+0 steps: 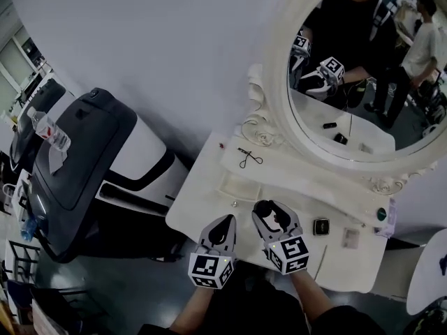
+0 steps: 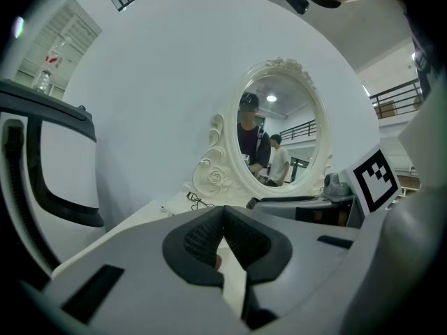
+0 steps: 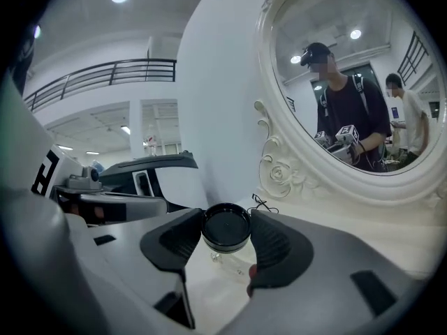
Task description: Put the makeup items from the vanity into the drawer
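Currently: the front edge of the white vanity desk (image 1: 199, 197) crosses the lower centre of the frame, with both grippers over it. Bare desk surface lies left of and beyond them; the oval white-framed mirror (image 1: 335, 162) closes off the upper right. The right gripper (image 1: 271, 212) is clenched on a round black-lidded jar (image 3: 225, 227), one pad on each side. The left gripper (image 1: 223, 223) sits just beside it, jaws pressed together with nothing between. A small black square compact (image 1: 320, 226) lies on the desk to the right.

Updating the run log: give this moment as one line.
left gripper: shut, empty | right gripper: shut on black-lidded jar | vanity: holds eyelash curler, black compact
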Available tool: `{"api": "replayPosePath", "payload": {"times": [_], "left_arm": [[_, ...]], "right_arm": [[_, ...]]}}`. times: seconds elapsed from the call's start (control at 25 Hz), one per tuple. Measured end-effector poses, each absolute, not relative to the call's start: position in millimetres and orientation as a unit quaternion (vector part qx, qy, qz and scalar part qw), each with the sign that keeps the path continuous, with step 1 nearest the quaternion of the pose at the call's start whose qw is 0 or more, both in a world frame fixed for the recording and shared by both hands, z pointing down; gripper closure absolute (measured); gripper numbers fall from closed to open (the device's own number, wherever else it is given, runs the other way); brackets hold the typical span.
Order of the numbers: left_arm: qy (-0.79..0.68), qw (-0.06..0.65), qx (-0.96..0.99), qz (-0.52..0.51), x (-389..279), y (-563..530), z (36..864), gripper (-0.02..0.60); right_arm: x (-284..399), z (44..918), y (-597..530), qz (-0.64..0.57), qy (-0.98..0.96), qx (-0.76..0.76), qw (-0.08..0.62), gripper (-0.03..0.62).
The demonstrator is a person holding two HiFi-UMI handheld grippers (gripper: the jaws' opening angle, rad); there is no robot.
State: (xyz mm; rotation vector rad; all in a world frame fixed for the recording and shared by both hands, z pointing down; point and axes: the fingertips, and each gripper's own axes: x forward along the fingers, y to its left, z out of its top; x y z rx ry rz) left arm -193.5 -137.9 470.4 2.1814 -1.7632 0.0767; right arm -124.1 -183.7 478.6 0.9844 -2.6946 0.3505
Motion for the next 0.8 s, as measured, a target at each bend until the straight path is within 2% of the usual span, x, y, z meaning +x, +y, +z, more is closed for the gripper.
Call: {"api": "replayPosePath", "payload": {"times": [0.8], "left_arm": [[-0.612,0.196,0.766,0.036,-234,-197,510,0.568]], "right_arm": [[-180,542,-255,0.165,-0.911,0.328,0.188,0.355]]}}
